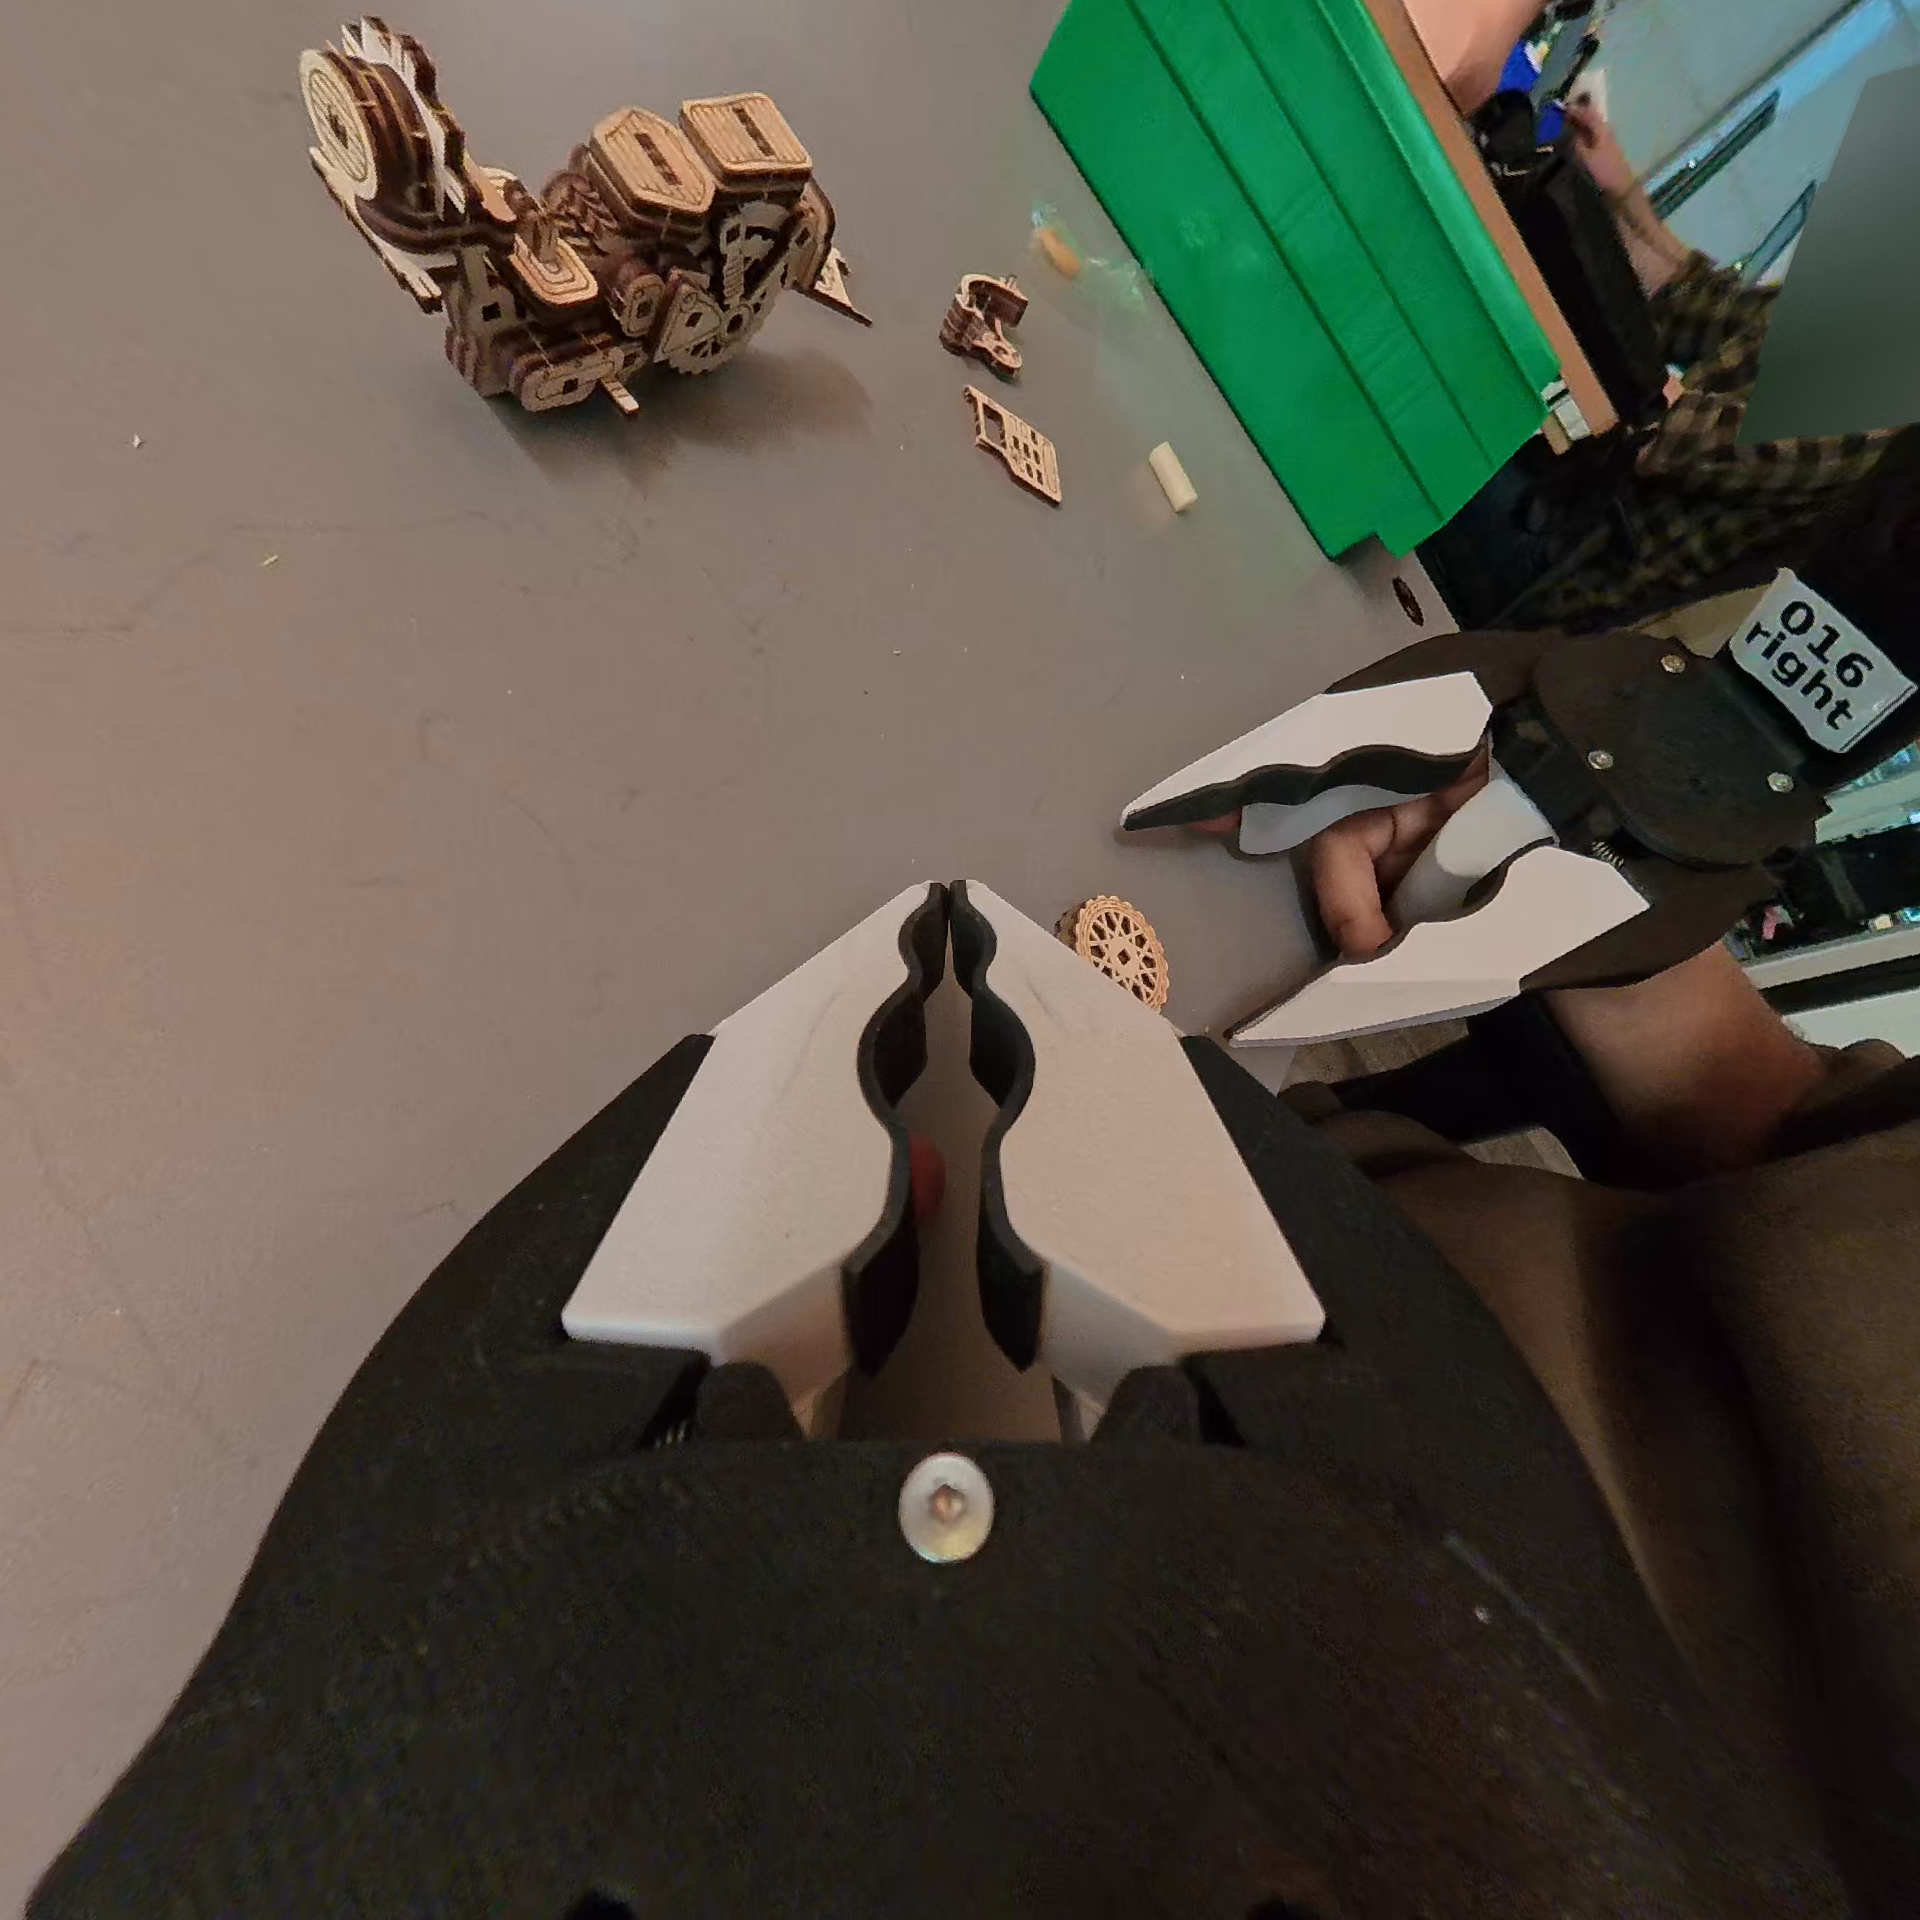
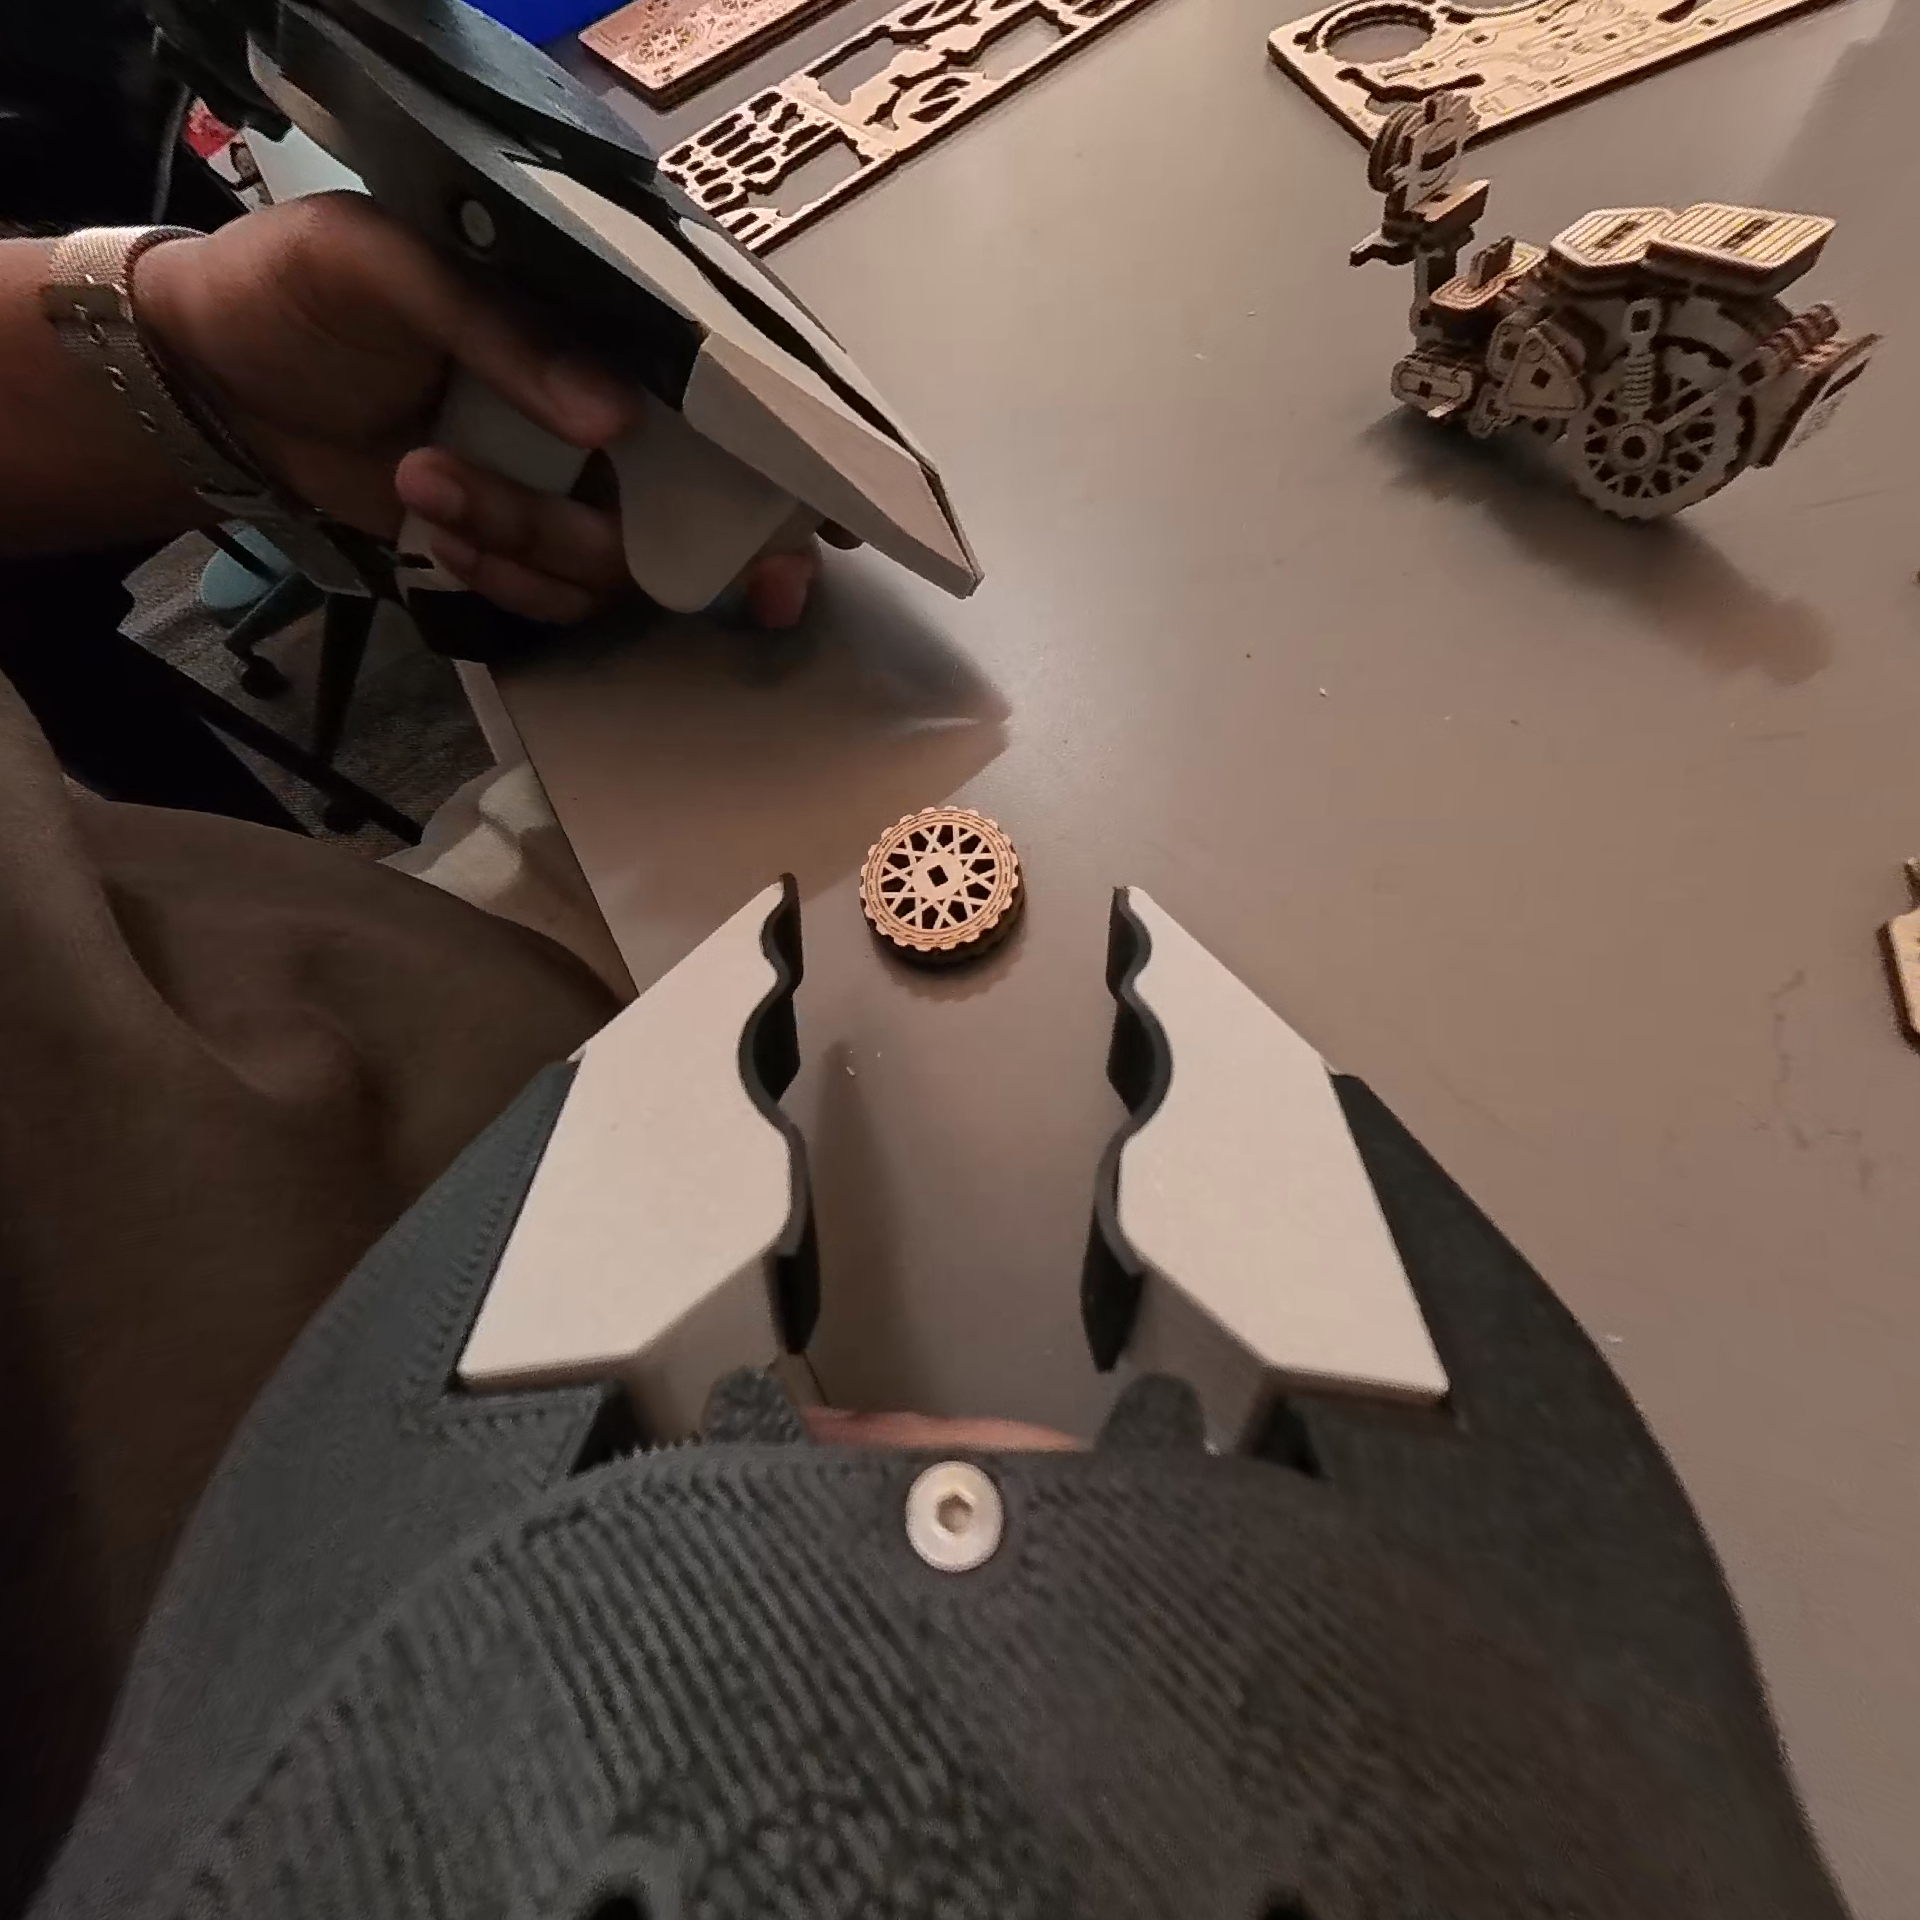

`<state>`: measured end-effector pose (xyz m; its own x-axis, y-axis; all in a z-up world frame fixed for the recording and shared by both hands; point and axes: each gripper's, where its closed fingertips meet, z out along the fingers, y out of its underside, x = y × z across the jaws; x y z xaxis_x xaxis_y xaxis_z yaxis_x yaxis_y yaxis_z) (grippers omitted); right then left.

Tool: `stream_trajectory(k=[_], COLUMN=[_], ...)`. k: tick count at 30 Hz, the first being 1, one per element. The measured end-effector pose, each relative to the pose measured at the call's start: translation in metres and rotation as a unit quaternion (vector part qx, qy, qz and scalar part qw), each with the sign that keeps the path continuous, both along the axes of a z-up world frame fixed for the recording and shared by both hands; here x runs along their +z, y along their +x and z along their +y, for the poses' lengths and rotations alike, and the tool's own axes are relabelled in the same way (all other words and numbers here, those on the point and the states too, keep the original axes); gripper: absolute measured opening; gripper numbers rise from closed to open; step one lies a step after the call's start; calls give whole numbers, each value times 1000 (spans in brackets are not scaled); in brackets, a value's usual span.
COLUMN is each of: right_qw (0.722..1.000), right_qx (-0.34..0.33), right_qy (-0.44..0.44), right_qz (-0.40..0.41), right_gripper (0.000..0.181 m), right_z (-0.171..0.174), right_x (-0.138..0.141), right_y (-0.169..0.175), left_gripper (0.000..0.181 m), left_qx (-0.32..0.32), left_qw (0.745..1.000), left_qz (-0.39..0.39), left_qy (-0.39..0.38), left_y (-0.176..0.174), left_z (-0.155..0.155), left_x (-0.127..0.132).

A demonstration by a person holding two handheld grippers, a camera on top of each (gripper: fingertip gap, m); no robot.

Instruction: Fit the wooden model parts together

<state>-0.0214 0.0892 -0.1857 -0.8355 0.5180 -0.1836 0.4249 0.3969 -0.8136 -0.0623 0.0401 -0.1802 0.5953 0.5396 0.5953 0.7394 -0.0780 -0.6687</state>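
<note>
A small round wooden wheel with a lattice pattern lies flat on the grey table near its front edge. My right gripper is open and empty, its tips on either side of the wheel just short of it. My left gripper is shut and empty; the wheel shows just right of its tips. The partly built wooden motorcycle model stands farther off, also in the right wrist view. The right gripper shows open in the left wrist view, the left gripper shut in the right wrist view.
Small wooden sub-assembly, a flat lattice part and a white peg lie by a green box. Laser-cut wooden sheets lie at the far side. A wooden piece is at the right edge. Spacing between my two grippers at the tips: around 7 cm.
</note>
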Motion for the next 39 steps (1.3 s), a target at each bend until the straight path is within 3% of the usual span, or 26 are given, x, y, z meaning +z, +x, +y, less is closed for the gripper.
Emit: stream_trajectory(k=[25,33,39], right_qw=[999,994,990], right_qx=[-21,-54,-37], right_qy=[-10,-57,-107], right_qz=[-23,-71,-85], right_gripper=[57,57,67], right_z=[4,12,8], right_x=[-1,3,14], right_y=[-6,-16,-13], left_gripper=[0,0,0], left_qx=[-15,-16,-17], left_qw=[1000,1000,999], left_qz=[-6,-14,-22], left_qy=[4,14,23], left_y=[3,2,1], left_z=[1,1,1], left_x=[0,1,1])
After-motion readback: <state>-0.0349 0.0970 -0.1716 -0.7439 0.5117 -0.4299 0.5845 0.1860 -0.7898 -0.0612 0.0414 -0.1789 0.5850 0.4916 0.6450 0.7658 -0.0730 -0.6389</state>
